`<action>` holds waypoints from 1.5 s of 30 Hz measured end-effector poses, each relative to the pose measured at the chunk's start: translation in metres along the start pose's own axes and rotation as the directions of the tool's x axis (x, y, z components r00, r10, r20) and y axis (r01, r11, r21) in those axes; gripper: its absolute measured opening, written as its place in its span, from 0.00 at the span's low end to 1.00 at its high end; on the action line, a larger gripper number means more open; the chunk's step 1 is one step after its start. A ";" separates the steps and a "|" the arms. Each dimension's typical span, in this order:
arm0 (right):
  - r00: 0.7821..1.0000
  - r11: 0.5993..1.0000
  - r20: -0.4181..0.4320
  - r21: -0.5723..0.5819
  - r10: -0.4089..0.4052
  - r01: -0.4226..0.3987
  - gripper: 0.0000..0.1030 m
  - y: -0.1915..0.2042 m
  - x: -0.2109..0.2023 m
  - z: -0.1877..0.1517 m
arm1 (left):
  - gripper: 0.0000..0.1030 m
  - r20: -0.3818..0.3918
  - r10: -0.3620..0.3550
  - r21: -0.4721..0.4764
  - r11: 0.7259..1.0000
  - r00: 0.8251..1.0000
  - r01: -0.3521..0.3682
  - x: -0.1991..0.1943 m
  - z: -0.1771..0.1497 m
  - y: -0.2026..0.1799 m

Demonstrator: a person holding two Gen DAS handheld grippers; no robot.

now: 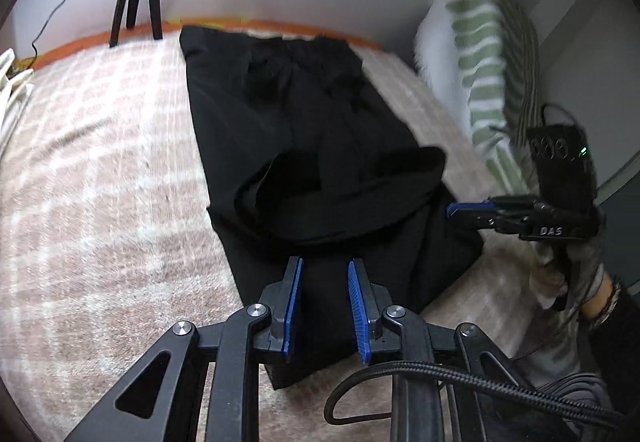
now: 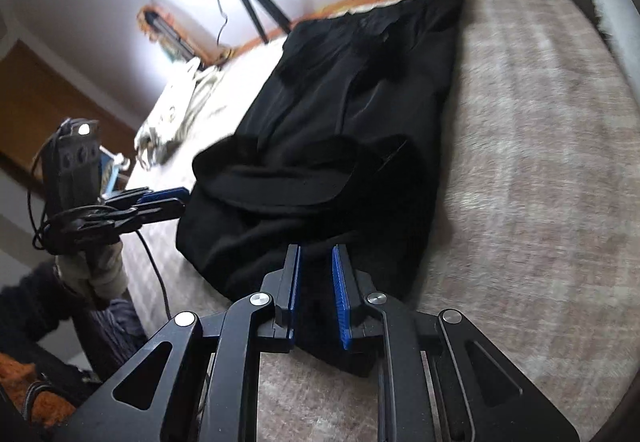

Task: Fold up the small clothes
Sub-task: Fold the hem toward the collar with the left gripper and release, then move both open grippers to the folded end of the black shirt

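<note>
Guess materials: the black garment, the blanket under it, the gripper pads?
Black garment: thin matte woven fabric, probably synthetic; soft creases, no sheen. Blanket: fuzzy pink-white check, likely fleece; visible nap. Pads on left gripper: blue, ribbed, probably rubber or plastic.

Both handheld grippers share one build: the left gripper (image 1: 324, 270) and the right gripper (image 2: 316, 256) have matte black linkage arms with triangular cut-outs, round silver screws at the joints, and black fingers (image 1: 291, 306) faced with ribbed blue pads. A braided black cable (image 1: 440, 372) loops from the left unit's base. The right unit's body carries white lettering reading "DAS" and a small green light, and the hand (image 1: 560, 274) wears a pale grey glove above a dark sleeve.
</note>
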State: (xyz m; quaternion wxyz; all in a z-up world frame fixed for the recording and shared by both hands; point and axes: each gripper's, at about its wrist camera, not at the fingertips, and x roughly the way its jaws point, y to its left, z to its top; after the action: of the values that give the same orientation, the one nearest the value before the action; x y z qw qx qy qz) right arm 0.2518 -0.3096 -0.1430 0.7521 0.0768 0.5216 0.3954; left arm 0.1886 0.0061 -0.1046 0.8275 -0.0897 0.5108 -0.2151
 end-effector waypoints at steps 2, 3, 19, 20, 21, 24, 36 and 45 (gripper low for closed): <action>1.000 1.000 -0.023 -0.023 -0.008 0.008 0.15 0.002 0.010 0.003 | 0.20 -0.010 0.017 0.004 1.000 1.000 -0.017 0.007 0.000 0.001; 0.999 0.999 -0.031 -0.031 -0.013 0.012 0.15 0.002 0.013 0.004 | 0.20 -0.010 0.029 0.006 1.000 1.000 -0.029 0.011 0.002 0.003; 0.973 0.978 0.104 0.038 -0.208 0.205 0.15 -0.035 0.005 0.063 | 0.23 0.183 0.156 -0.012 0.988 0.971 -0.157 -0.001 0.067 0.038; 0.971 0.977 0.106 0.038 -0.213 0.210 0.15 -0.036 0.003 0.065 | 0.25 0.189 0.160 -0.011 0.987 0.969 -0.160 -0.003 0.070 0.041; 0.970 0.976 0.108 0.038 -0.217 0.214 0.15 -0.037 0.001 0.066 | 0.26 0.194 0.162 -0.012 0.987 0.968 -0.163 -0.004 0.073 0.043; 0.966 0.973 0.123 0.043 -0.228 0.225 0.25 -0.043 -0.006 0.072 | 0.32 0.205 0.157 -0.017 0.987 0.966 -0.157 -0.005 0.086 0.050; 0.948 0.961 0.155 0.040 -0.277 0.274 0.40 -0.065 0.004 0.136 | 0.51 0.182 0.152 -0.106 0.985 0.972 -0.134 0.024 0.155 0.101; 0.934 0.944 0.136 0.032 -0.329 0.328 0.40 -0.097 0.039 0.174 | 0.50 0.145 0.194 -0.116 0.977 0.970 -0.179 0.072 0.190 0.126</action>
State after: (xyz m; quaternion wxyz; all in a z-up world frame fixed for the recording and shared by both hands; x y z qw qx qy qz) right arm 0.4543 -0.2970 -0.1457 0.8418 0.0194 0.4750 0.2556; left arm 0.4174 0.0725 -0.1218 0.8757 -0.0999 0.4613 -0.1022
